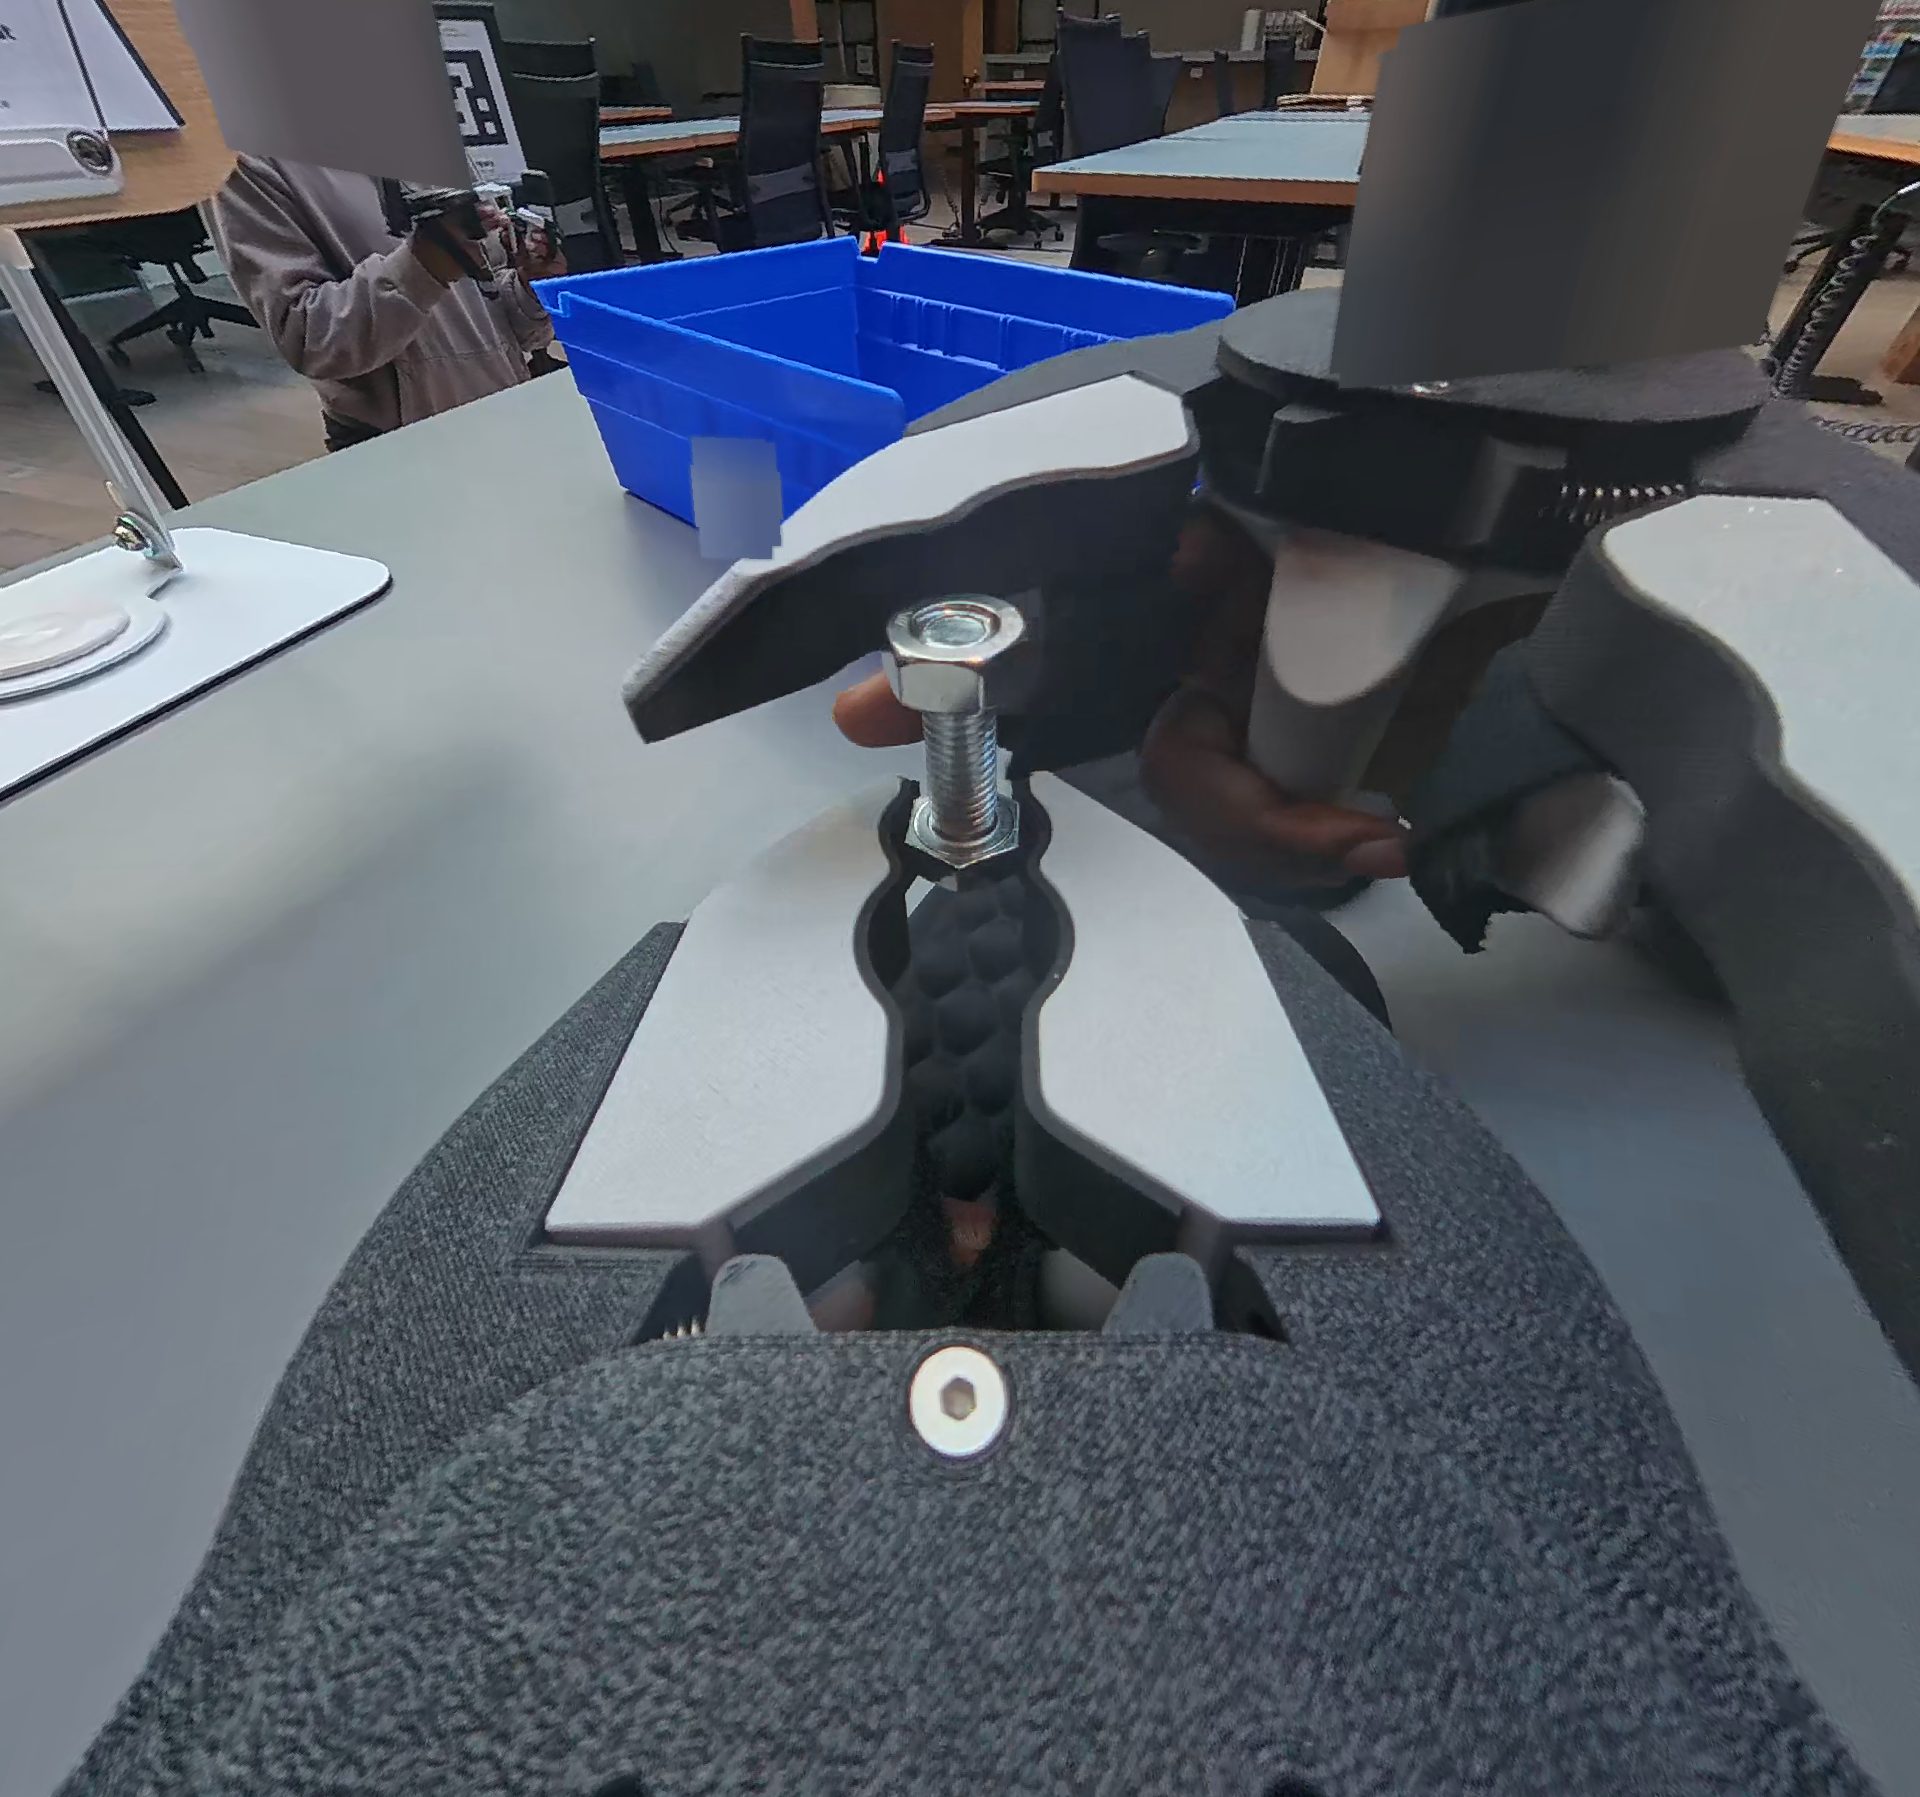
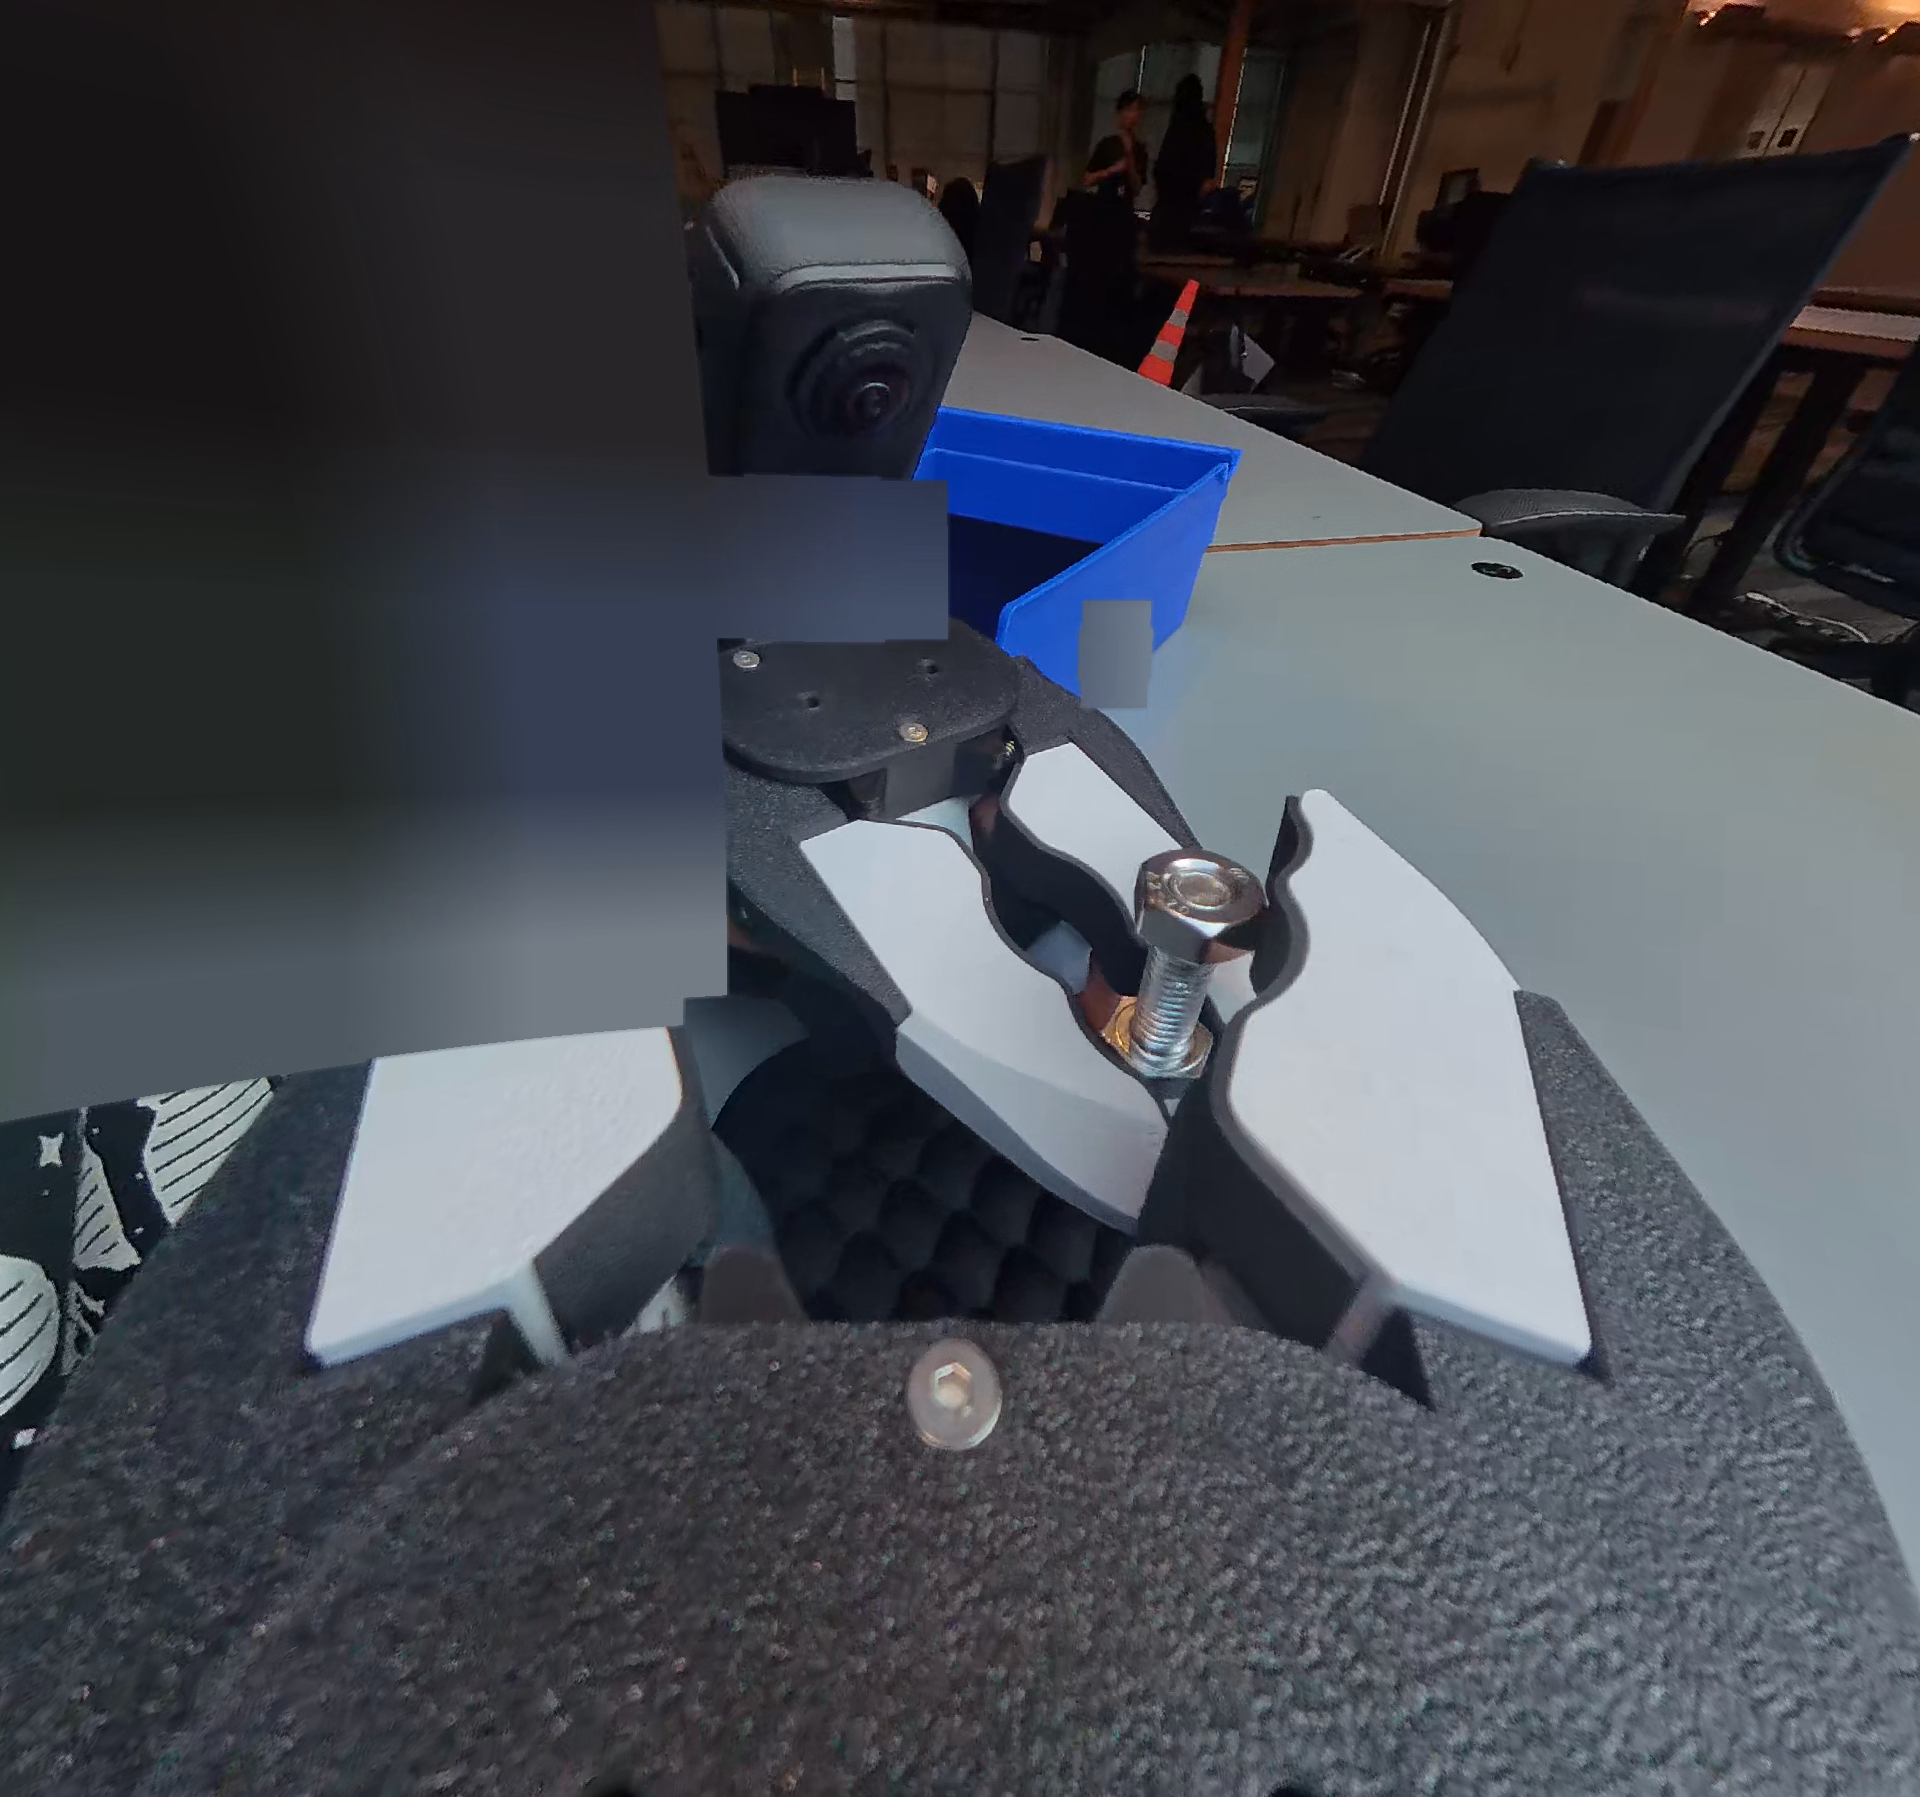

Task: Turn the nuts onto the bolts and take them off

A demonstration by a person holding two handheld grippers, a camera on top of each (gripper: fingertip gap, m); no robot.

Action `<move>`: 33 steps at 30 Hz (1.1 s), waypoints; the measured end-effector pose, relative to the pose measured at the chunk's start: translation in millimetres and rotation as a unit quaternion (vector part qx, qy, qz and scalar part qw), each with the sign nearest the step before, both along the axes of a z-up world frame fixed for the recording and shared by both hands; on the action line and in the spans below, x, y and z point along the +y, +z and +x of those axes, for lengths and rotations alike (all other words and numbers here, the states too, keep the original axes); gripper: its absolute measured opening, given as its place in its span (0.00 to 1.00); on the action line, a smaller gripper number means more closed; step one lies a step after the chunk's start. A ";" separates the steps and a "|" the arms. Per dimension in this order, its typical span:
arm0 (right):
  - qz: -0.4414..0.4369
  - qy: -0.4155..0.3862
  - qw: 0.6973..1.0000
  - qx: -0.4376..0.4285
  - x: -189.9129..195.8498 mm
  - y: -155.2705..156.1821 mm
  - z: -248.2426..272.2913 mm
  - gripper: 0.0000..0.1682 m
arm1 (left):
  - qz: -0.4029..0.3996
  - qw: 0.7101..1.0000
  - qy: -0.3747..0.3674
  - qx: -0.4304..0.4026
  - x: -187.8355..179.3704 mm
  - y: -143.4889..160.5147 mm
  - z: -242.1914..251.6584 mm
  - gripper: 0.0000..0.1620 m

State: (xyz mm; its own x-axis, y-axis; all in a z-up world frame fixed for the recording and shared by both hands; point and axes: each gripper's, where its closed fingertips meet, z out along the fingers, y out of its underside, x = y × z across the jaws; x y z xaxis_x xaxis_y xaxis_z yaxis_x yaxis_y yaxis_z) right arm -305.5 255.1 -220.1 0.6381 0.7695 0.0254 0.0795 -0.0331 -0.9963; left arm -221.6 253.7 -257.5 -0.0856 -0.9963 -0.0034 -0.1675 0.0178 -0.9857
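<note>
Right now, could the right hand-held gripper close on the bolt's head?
Probably yes: the right hand-held gripper is open around the bolt, whose head stands clear above the left hand-held gripper clamping the nut.

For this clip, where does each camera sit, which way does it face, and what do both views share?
Left wrist view: behind the left gripper, looking along its jaws, shut on the nut; a hand shows on the right gripper.
Right wrist view: behind the right gripper, jaws open around the bolt head.
Shared: the upright bolt, nut, blue bin, grey table.
</note>
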 end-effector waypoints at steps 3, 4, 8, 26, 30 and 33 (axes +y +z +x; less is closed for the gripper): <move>-0.002 -0.006 1.000 0.004 -7.8 0.4 2.6 0.67 | 0.000 1.000 0.001 -0.001 0.2 0.5 -0.1 0.11; -0.001 -0.011 1.000 0.003 -10.8 0.2 4.6 0.67 | 0.000 1.000 0.002 -0.001 0.2 0.2 -0.1 0.11; -0.002 -0.030 1.000 0.006 -25.6 -0.4 13.0 0.65 | -0.003 1.000 0.004 -0.002 1.0 0.7 -0.3 0.11; -0.002 -0.018 1.000 0.001 -2.9 2.7 6.8 0.70 | 0.003 1.000 -0.004 0.001 -2.6 -0.2 0.0 0.11; -0.013 -0.003 1.000 -0.013 0.4 -2.1 -1.0 0.70 | 0.003 1.000 -0.004 0.001 -2.7 -0.2 0.0 0.11; -0.013 -0.005 1.000 -0.018 -2.4 -3.9 -1.0 0.69 | 0.002 1.000 -0.002 0.000 -2.3 -0.1 0.0 0.11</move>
State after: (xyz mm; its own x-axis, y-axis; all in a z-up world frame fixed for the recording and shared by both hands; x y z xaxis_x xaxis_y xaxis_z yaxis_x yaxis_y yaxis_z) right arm -306.5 252.7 -224.0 0.6447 0.7639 0.0283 0.1146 -0.0599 -0.9916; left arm -221.7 251.4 -257.5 -0.0897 -0.9959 -0.0079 -0.1675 0.0229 -0.9856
